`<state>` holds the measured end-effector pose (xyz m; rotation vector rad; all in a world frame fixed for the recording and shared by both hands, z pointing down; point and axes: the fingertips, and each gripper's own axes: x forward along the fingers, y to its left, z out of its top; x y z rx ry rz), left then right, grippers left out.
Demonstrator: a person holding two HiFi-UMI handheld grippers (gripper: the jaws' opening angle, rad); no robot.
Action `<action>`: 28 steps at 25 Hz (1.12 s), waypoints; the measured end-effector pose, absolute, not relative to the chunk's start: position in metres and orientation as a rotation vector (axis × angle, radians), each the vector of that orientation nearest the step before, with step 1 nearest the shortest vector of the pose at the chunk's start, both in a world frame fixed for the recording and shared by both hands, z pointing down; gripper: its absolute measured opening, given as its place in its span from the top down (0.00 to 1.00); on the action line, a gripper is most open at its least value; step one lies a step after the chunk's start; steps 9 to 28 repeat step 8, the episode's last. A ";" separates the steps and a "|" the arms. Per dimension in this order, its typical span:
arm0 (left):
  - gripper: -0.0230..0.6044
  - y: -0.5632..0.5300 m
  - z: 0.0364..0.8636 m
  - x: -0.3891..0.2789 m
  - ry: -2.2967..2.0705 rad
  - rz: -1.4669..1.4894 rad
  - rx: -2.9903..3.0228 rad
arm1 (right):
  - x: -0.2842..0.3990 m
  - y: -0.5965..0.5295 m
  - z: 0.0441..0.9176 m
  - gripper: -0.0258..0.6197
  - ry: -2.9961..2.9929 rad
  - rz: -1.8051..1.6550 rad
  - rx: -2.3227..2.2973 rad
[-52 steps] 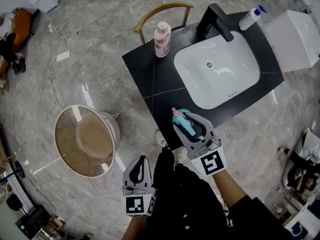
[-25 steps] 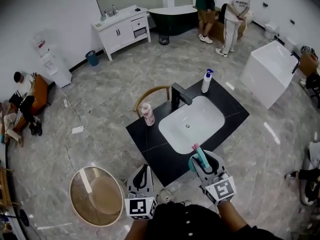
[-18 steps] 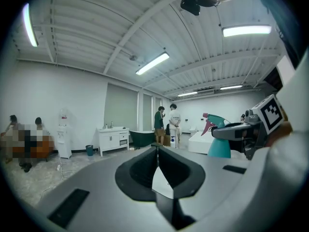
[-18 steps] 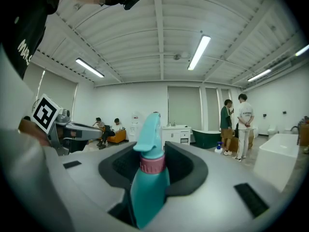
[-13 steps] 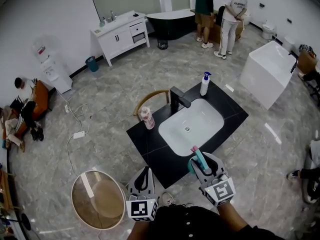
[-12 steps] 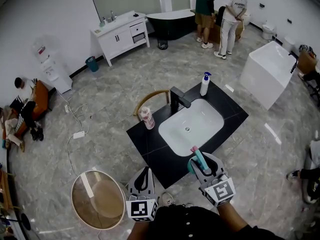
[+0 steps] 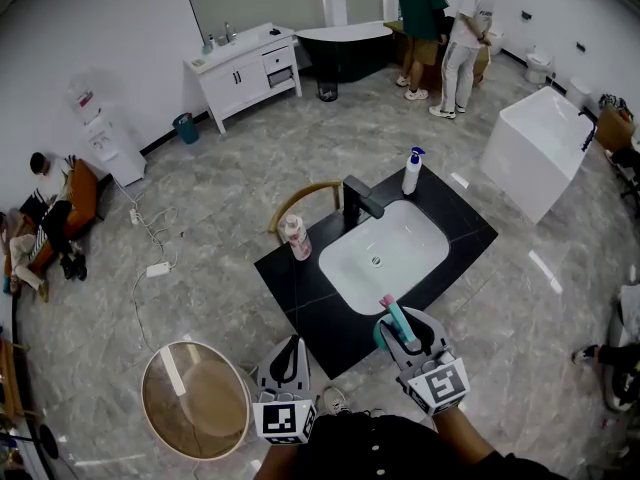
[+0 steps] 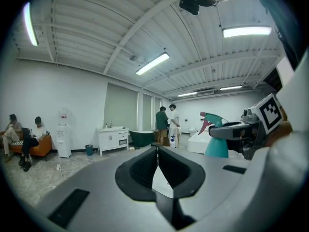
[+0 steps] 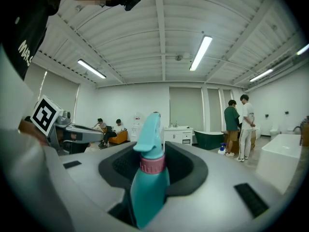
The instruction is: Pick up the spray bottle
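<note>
The spray bottle (image 7: pixel 398 322) is teal with a pink collar and pink nozzle tip. It stands upright between the jaws of my right gripper (image 7: pixel 403 332), which is shut on its body, held in the air just in front of the black counter (image 7: pixel 300 293). In the right gripper view the bottle (image 9: pixel 149 178) fills the middle of the jaws. My left gripper (image 7: pixel 290 352) hangs lower left of it, shut with nothing in it, its fingers meeting in a line (image 8: pixel 157 154). From the left gripper view the held bottle (image 8: pixel 216 140) shows at the right.
The counter carries a white sink (image 7: pixel 385 253), a black tap (image 7: pixel 361 197), a white pump bottle (image 7: pixel 411 171) and a pink bottle (image 7: pixel 296 238). A wooden chair (image 7: pixel 298 197) stands behind it, a round glass table (image 7: pixel 195 398) at the left. People stand at the back.
Since the earliest frame the head view has lifted from the counter to take in the room. Over the last second both grippers and the held bottle stay put.
</note>
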<state>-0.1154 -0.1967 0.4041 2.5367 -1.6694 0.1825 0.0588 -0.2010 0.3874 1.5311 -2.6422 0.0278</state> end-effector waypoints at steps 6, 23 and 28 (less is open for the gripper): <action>0.93 -0.199 0.403 -0.117 -1.674 0.181 2.537 | 0.059 -0.203 0.386 0.75 -2.613 0.032 1.527; 0.93 -0.200 0.403 -0.117 -1.675 0.181 2.539 | 0.059 -0.204 0.387 0.75 -2.614 0.027 1.534; 0.93 -0.200 0.403 -0.117 -1.675 0.181 2.539 | 0.059 -0.204 0.387 0.75 -2.614 0.027 1.534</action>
